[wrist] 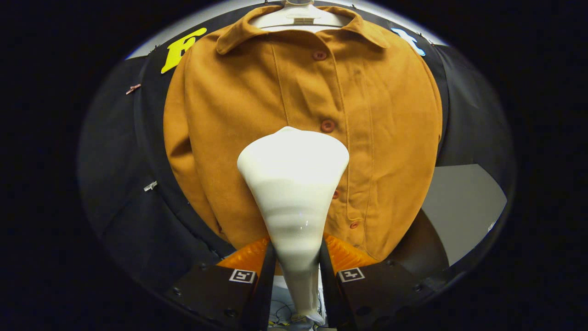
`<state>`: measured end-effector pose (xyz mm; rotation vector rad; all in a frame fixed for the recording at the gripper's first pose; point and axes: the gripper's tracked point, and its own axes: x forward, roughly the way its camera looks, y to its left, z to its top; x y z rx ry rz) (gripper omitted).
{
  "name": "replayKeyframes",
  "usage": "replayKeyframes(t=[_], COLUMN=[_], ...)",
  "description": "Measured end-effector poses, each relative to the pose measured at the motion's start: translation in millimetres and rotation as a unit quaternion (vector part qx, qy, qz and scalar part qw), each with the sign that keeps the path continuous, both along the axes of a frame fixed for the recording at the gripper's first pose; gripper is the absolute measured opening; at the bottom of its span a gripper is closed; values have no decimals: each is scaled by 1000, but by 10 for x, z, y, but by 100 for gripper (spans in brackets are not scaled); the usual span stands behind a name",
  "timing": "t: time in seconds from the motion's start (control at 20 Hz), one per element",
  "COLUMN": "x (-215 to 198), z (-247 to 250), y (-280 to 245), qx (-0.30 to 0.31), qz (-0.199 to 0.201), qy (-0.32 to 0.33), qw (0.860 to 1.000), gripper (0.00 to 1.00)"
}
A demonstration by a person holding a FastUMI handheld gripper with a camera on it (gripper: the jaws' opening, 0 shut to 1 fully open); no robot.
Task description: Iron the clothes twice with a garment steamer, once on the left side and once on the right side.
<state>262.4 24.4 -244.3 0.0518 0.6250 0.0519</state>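
The tool (297, 262) sits at six o'clock, its two fingers (257, 276) clamped on the narrow handle of a white garment steamer (294, 184), one finger pressing each side of it. Each finger carries a small square marker tag (242, 275) on its upper face. Below the fingers the steamer's handle tapers on down towards six o'clock, where thin cables (280, 312) show faintly behind it.

From the grip the steamer widens upward towards twelve o'clock into a broad, rounded head, which lies against or just in front of the garment; whether it actually touches the cloth cannot be told.

Beyond the steamer hangs a mustard-brown shirt (229, 138), buttoned up the front. Its button placket (344, 115) runs from twelve o'clock down to about five o'clock, so the steamer head covers the cloth just beside the placket, towards nine o'clock of it. One button (327, 125) sits right at the head's one o'clock corner, another (319, 55) higher up near the collar (372, 34).

At twelve o'clock the collar folds over a pale hanger (298, 18).

Farthest back, black cloth (119, 174) backs the shirt, with small clips (150, 185) at nine and ten o'clock and a grey panel (459, 207) at four o'clock.
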Motion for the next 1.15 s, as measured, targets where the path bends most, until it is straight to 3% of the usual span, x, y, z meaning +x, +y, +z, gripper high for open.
replayKeyframes(t=[0.6, 1.15], x=[8, -162], z=[996, 1483], y=[-690, -934], qx=[-4, 1], qz=[-26, -17], qy=[-122, -219], qw=[992, 976], gripper=[50, 50])
